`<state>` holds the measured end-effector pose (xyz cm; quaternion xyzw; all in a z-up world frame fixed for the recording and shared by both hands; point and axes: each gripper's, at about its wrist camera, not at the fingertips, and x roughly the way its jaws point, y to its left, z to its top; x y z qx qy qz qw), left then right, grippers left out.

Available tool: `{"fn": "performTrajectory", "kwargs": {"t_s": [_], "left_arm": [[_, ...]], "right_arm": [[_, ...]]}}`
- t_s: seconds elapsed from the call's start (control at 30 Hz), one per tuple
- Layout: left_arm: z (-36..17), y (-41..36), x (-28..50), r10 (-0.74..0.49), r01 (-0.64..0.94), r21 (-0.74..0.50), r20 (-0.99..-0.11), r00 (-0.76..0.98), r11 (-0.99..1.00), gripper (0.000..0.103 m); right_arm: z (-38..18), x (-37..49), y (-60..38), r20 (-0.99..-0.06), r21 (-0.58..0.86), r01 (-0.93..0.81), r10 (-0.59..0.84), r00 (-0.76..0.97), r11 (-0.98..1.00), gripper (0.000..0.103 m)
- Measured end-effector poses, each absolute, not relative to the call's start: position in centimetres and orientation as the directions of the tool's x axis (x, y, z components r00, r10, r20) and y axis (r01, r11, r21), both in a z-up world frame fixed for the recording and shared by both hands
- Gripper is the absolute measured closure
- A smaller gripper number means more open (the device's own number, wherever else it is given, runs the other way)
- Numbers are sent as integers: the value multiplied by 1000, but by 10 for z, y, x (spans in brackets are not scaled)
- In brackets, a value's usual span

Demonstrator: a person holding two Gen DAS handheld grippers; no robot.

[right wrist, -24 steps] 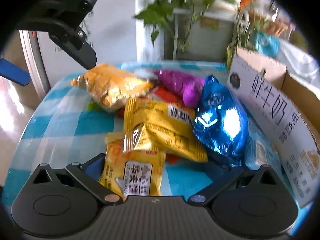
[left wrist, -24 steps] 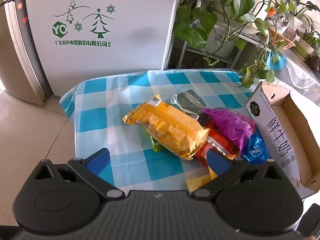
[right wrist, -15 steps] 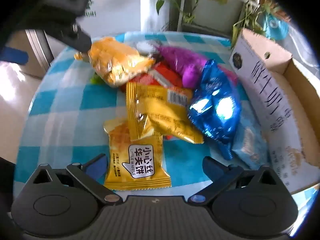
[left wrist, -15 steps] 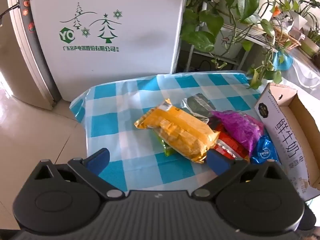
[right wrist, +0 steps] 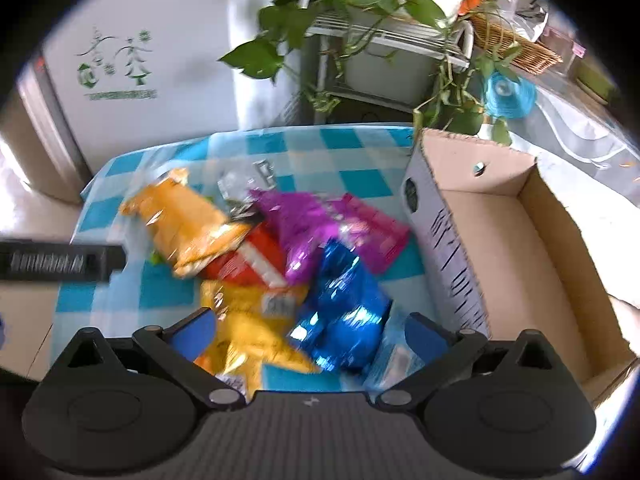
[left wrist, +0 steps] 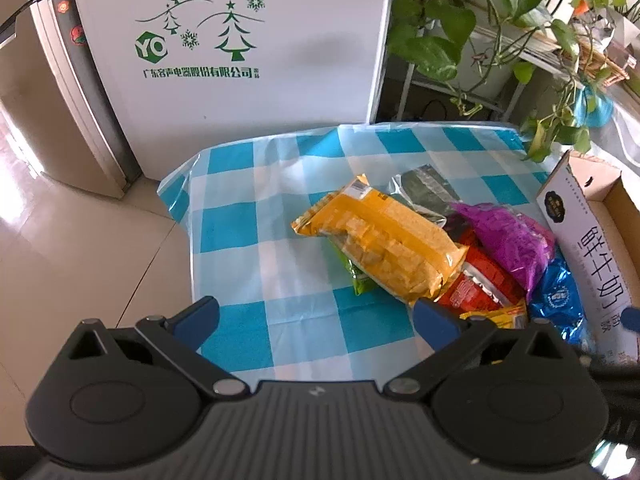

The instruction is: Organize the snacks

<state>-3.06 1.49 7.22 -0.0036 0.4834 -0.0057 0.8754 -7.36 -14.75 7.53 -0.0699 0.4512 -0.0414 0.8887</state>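
A pile of snack packets lies on the blue-checked tablecloth [left wrist: 256, 224]: a large orange packet [left wrist: 384, 240], a purple one [left wrist: 508, 236], a red one [left wrist: 480, 284], a shiny blue one [right wrist: 344, 312] and yellow ones [right wrist: 248, 332]. An open cardboard box [right wrist: 520, 248] stands to the right of the pile, empty inside. My left gripper [left wrist: 316, 320] is open above the table's near left part. My right gripper [right wrist: 310, 328] is open above the yellow and blue packets. Neither holds anything.
A white fridge [left wrist: 248, 40] with green tree prints stands behind the table. Potted plants [left wrist: 480, 20] on a rack hang over the far right corner. Tiled floor [left wrist: 60, 248] lies to the left. Part of the left gripper [right wrist: 60, 262] shows in the right view.
Both grippers have risen and pulled back from the pile. The right view has swung right and now shows the inside of the box. Both stay open; the packets have not moved.
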Motion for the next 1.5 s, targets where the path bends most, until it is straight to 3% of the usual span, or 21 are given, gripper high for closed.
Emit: {"fn": "performTrajectory", "kwargs": {"t_s": [0.5,1.17,1.5], "left_arm": [[56,4,-28,36,-15,33,-869,494,999,1],[56,-7,-34,31,13,43,-866,499,999,1],[56,-7,-33,36,6,45,-866,499,999,1]], "right_arm": [[59,-51,-165,-866,-25,182,-113,488,983,0],[54,-44,-160,-855,-149,172,-214,471,974,0],[52,-45,-162,-855,-136,168,-201,478,976,0]]}}
